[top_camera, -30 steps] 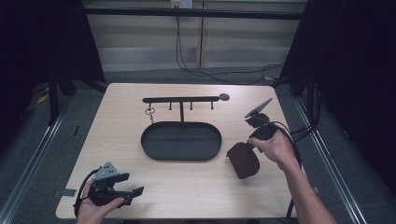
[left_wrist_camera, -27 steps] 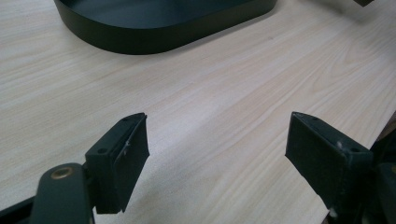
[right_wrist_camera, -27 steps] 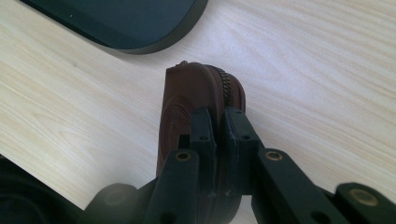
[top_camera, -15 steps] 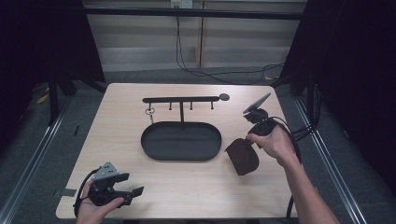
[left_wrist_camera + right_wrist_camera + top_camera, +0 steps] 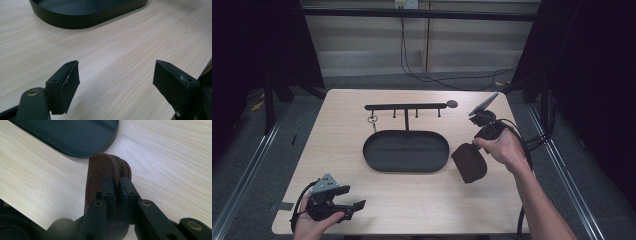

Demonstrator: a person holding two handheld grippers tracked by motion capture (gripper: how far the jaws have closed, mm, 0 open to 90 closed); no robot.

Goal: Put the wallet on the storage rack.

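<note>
Two grippers: one at each side of the wooden table (image 5: 337, 130).
Left gripper (image 5: 343, 202): rests at the table's near left corner, jaws spread wide with nothing between them.
Black oval tray (image 5: 406, 151): mid-table, below a black rack (image 5: 406, 106) with pegs.
Brown zipped pouch (image 5: 469, 161): just right of the tray, hanging below the right hand.
Right gripper (image 5: 117, 191): jaws clamped on the pouch's zipper edge.
</note>
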